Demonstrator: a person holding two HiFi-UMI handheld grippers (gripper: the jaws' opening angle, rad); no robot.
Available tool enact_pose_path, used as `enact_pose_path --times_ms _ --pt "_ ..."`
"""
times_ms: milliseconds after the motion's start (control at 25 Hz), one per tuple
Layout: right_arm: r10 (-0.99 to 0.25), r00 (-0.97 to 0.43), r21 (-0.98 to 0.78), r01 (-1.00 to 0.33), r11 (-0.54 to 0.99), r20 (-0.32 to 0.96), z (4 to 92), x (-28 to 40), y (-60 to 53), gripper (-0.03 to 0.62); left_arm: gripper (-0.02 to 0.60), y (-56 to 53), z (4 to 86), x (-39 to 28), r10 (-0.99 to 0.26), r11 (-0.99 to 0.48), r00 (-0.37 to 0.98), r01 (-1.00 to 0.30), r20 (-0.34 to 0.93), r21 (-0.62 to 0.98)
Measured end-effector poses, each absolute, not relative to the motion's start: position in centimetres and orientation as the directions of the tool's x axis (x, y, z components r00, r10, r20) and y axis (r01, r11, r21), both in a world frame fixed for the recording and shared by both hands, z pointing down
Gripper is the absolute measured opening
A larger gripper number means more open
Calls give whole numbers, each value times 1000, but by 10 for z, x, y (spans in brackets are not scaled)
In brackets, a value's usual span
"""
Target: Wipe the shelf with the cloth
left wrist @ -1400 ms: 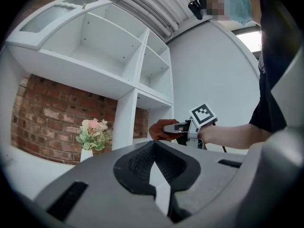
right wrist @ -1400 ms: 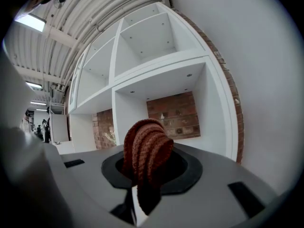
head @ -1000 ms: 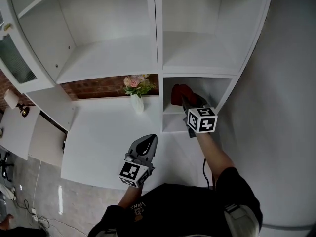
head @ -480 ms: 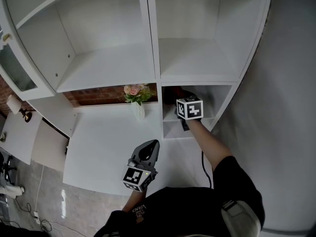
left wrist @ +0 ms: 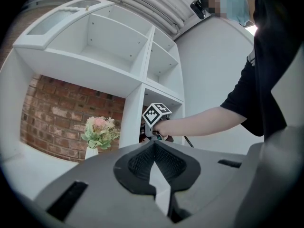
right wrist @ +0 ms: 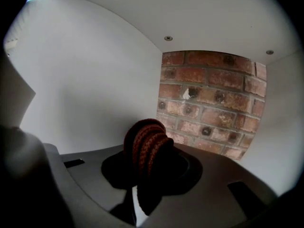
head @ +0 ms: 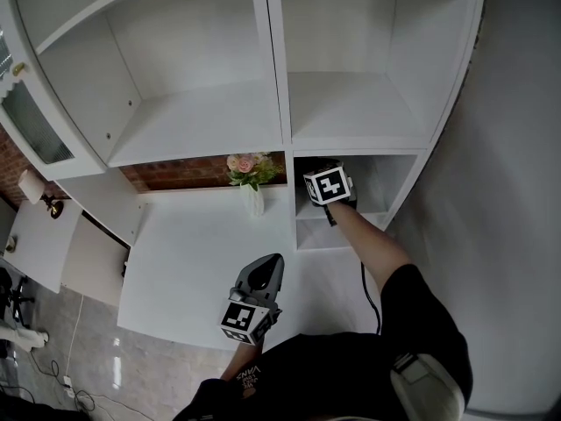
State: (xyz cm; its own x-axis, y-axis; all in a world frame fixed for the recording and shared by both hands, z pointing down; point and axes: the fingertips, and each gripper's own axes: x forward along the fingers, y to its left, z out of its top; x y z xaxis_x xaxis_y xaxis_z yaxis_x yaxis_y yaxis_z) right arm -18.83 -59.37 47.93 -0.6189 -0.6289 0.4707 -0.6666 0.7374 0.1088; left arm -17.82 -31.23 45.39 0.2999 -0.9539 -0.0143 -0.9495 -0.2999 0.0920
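A dark red-brown knitted cloth [right wrist: 146, 146] is bunched between the jaws of my right gripper [right wrist: 146, 163], which is shut on it. That gripper reaches into the low right compartment [head: 379, 181] of the white shelf unit; in the head view only its marker cube [head: 329, 185] and the person's forearm show, and the jaw tips and cloth are hidden inside. The compartment has white side walls and a bare brick back [right wrist: 213, 103]. My left gripper [head: 266, 263] hangs over the white table top [head: 193, 253] near its front edge, shut with nothing in it.
A white vase of pink flowers [head: 252, 182] stands on the table just left of the compartment's dividing wall. Larger bare shelves [head: 202, 117] lie above. A glass cabinet door [head: 35, 130] hangs open at far left, with a small lamp [head: 31, 187] below it.
The right gripper has pushed deeper into the compartment and a little left; the cloth, visible in the head view a second ago, is now hidden. The left gripper has hardly moved.
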Motion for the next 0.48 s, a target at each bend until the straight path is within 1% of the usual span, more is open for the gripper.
enact_pose_path --times_ms 200,480 --pt "-640 -593 143 -670 729 488 486 -179 -600 95 8 -311 456 -177 -954 -298 298 -950 -11 97" --pt "-690 -510 225 -696 682 513 481 -143 -609 95 8 -309 459 -169 -945 -326 327 -940 -8 103"
